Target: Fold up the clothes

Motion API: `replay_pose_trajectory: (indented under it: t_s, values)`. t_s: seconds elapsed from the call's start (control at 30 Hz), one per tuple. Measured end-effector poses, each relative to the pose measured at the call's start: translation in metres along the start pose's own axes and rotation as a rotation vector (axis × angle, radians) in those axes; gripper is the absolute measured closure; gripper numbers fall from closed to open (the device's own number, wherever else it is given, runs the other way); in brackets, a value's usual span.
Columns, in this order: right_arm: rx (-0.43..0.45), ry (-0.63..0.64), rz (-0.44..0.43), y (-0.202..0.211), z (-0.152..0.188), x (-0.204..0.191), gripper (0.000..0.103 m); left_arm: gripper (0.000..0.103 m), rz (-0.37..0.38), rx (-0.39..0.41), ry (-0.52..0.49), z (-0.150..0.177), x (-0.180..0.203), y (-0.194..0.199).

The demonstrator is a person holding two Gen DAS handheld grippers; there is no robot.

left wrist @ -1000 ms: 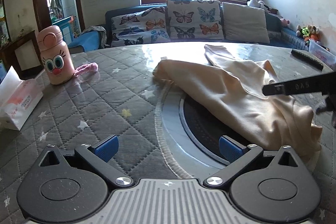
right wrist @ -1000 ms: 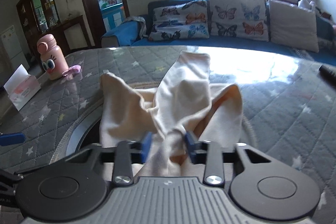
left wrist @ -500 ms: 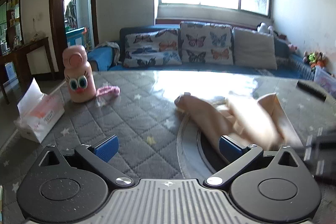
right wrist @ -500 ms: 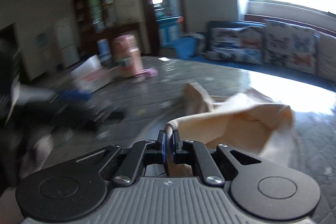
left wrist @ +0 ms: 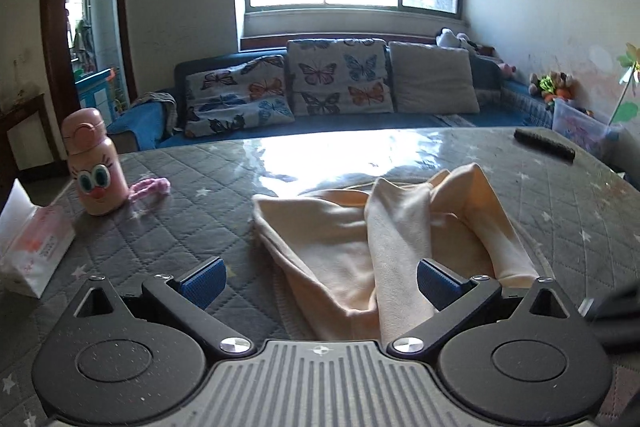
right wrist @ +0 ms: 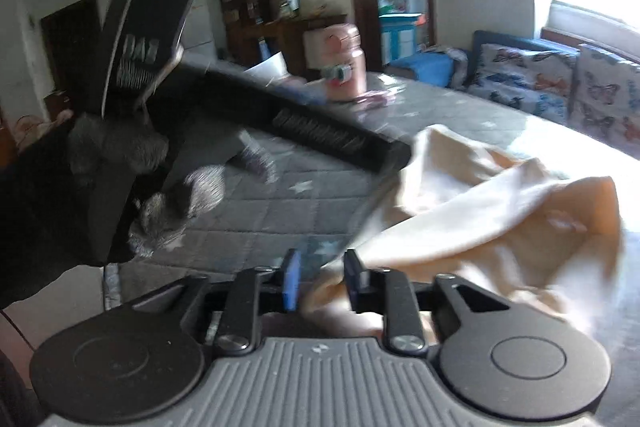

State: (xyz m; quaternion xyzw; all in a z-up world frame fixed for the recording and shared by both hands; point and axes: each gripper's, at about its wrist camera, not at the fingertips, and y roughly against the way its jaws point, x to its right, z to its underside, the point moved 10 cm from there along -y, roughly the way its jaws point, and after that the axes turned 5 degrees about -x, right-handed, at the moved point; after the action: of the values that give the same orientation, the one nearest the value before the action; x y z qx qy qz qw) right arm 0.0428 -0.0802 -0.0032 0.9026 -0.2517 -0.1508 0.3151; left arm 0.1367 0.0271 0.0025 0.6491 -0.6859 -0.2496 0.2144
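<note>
While one cream garment (left wrist: 360,247) lies crumpled on the quilted grey table (left wrist: 180,219), the left gripper (left wrist: 320,281) hangs over its near edge, jaws spread wide and holding nothing. The right gripper (right wrist: 320,281) shows a narrow gap; motion blur hides whether cloth is pinched there. One pink bottle (left wrist: 94,163), one tissue box (left wrist: 32,251) and one black remote (left wrist: 544,143) share the table.

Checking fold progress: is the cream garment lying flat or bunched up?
Bunched up. The cream garment sits in a rumpled heap on the table, with raised peaks and overlapping layers, not spread flat.
</note>
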Motion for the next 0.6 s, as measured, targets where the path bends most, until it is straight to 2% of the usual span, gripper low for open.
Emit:
replay_pose_trajectory:
  t_s: [0.2,0.33,0.4,0.6]
  values:
    - [0.023,-0.067,0.206,0.034,-0.005,0.08,0.069,0.0,0.029,-0.032,-0.051,0.005,0.019,-0.017]
    - [0.007,-0.118,0.342,0.033,-0.011,0.137,0.065,0.0,0.048,-0.061,-0.091,0.008,0.035,-0.033]
    - [-0.004,-0.129,0.38,0.023,-0.013,0.16,0.06,0.001,0.057,-0.075,-0.101,0.009,0.04,-0.04]
    - [-0.04,-0.159,0.452,-0.011,-0.015,0.21,0.059,0.013,0.06,-0.117,-0.135,0.013,0.049,-0.064]
